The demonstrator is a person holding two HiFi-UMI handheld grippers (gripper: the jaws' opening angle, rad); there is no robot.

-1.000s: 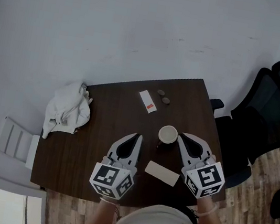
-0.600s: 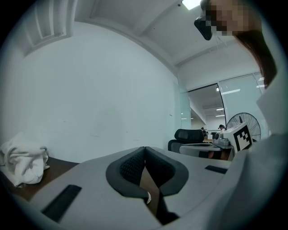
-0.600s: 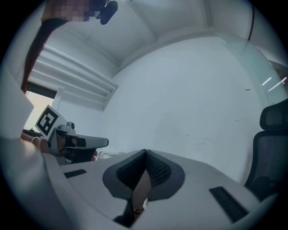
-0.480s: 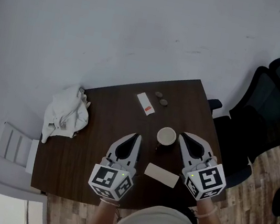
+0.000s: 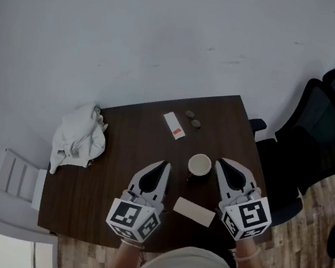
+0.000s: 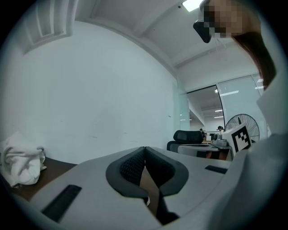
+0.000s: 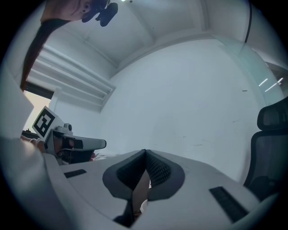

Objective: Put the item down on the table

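Note:
On the dark wooden table stands a white cup, with a beige card lying flat nearer to me. My left gripper hovers over the table left of the cup, its jaws shut with nothing between them. My right gripper sits just right of the cup, jaws also shut and empty. In the left gripper view the left gripper has its pads meeting at the tips; the right gripper looks the same in the right gripper view.
A crumpled white cloth lies at the table's left edge. A small white packet and two dark round bits sit at the far side. A black office chair stands to the right, close to the table's corner.

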